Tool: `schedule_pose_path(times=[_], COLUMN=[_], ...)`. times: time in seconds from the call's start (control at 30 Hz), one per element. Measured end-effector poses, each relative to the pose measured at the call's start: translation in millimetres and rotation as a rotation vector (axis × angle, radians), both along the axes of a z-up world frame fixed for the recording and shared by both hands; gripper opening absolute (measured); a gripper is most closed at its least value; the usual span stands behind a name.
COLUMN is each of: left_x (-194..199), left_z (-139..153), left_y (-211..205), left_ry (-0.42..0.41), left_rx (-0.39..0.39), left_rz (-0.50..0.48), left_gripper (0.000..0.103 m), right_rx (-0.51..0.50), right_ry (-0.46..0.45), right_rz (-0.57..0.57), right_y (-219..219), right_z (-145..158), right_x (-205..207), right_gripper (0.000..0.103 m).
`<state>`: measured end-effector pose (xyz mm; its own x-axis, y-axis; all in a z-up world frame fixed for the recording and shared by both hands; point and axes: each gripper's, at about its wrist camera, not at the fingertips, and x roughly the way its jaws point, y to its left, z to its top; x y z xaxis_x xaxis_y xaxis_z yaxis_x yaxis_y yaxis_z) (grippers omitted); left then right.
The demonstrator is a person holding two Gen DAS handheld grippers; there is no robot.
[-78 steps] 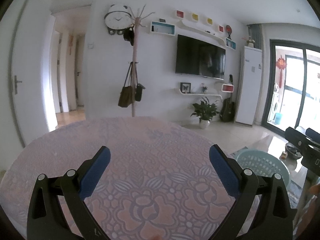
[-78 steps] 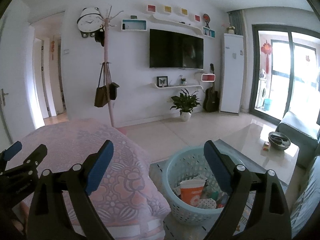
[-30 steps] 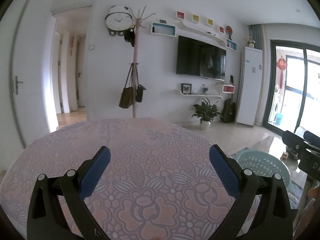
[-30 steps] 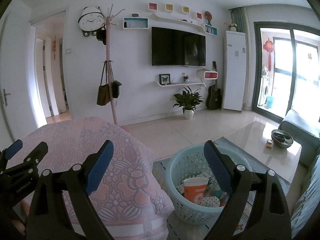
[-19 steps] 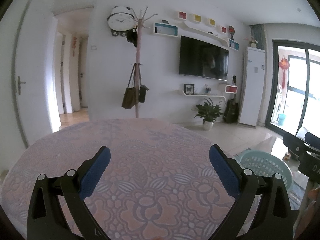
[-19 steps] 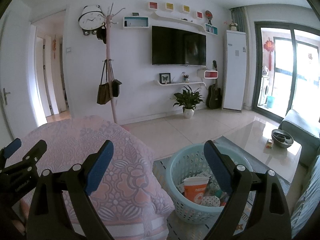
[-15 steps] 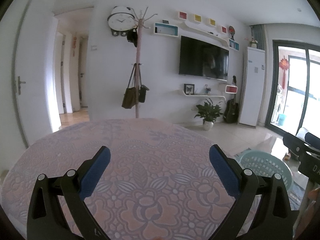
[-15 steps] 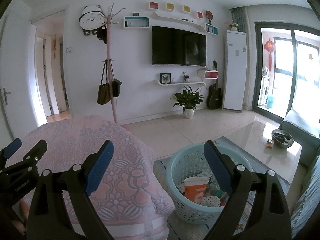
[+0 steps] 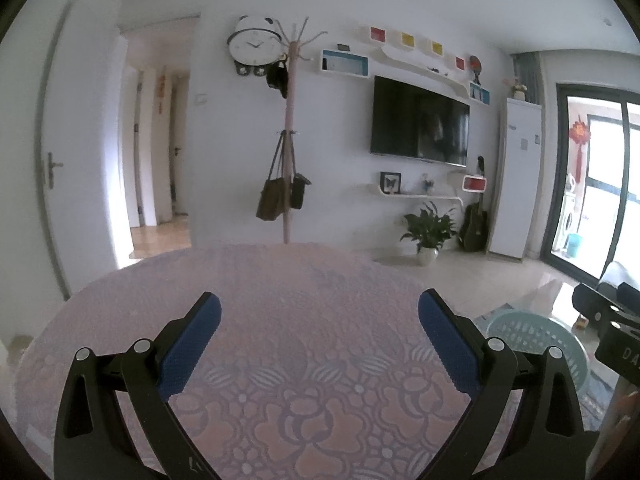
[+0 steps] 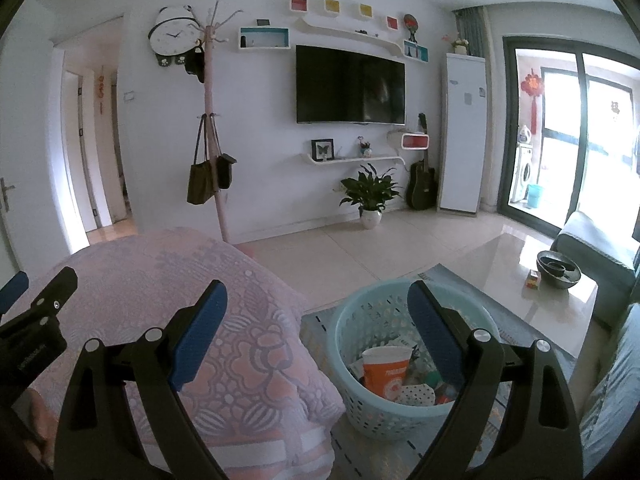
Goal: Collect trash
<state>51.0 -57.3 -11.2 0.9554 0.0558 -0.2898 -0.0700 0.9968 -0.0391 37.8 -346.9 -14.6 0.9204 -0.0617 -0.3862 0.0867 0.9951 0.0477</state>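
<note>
A pale blue plastic basket [image 10: 362,408] stands on the floor beside a table with a pink floral cloth [image 10: 168,280]. An orange and white paper cup [image 10: 386,374] and other trash lie inside it. My right gripper [image 10: 316,320] hangs open between the table's corner and the basket, holding nothing. In the left wrist view my left gripper [image 9: 320,322] is open over the pink cloth [image 9: 312,280], also with nothing in it. The basket [image 9: 536,340] shows at that view's right edge, partly hidden by the right gripper's body. No trash shows on the cloth.
A coat stand [image 10: 212,128] with bags rises behind the table. A potted plant [image 10: 370,194], a guitar [image 10: 422,184] and a white cabinet [image 10: 462,132] line the far wall under a television. A glossy low table [image 10: 532,276] with a dark bowl sits right, a grey sofa beyond.
The left wrist view has shifted slightly, so the room sits a little further right and the pink cloth lower. The right wrist view is nearly unchanged. Both grippers stayed open.
</note>
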Motion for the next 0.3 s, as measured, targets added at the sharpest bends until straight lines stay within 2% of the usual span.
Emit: schedule_pose_path(times=[0.3], left_x=[-15], left_z=[16], left_y=[26], left_ry=[0.013], left_rx=[-0.002], left_rz=[-0.006], left_gripper=[0.096], right_rx=[0.0], right_ry=[-0.008], right_rz=[0.023], right_y=[10], right_z=[11], right_x=[-7], right_gripper=[0.087])
